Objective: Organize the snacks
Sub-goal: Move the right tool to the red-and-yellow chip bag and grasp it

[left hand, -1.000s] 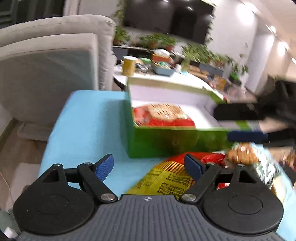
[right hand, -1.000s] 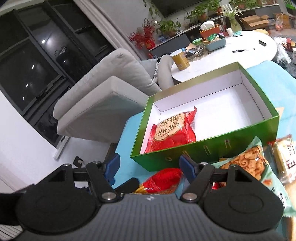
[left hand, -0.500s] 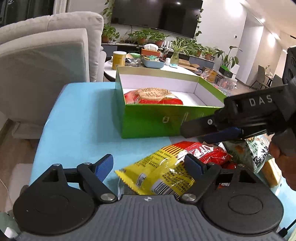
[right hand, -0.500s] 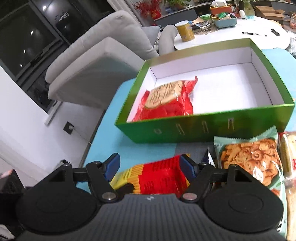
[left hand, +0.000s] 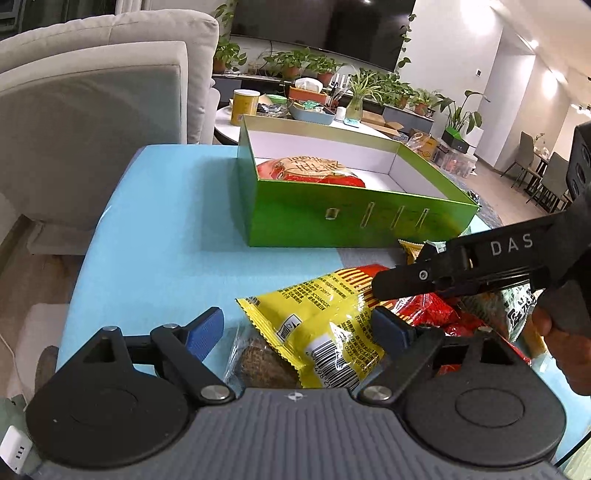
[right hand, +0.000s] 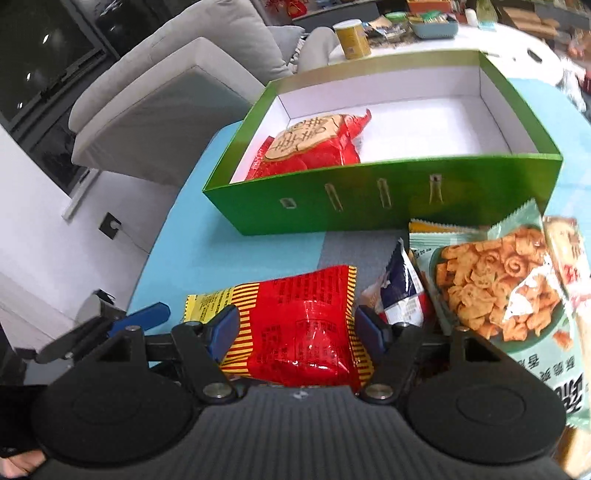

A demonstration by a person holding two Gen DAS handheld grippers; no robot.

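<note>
Left gripper [left hand: 299, 325]: grey ribbed housing, two black round-ended linkage plates, silver pivot screws, blue ribbed pads on black fingers. A small compass-like mark sits at the housing's near centre edge.

Right gripper [right hand: 293, 328]: same build, with a grey ribbed body, black links, silver screws and blue pads. From the left wrist view its black side arm carries white lettering "DAS" and a small screw head.

Grey sofa [left hand: 92, 122] at left, wall-mounted dark television [left hand: 317, 29] above potted plants [left hand: 295, 66], round white side table [left hand: 229, 129], white walls, dark night windows [right hand: 44, 55], bright ceiling lights [left hand: 550, 79].
</note>
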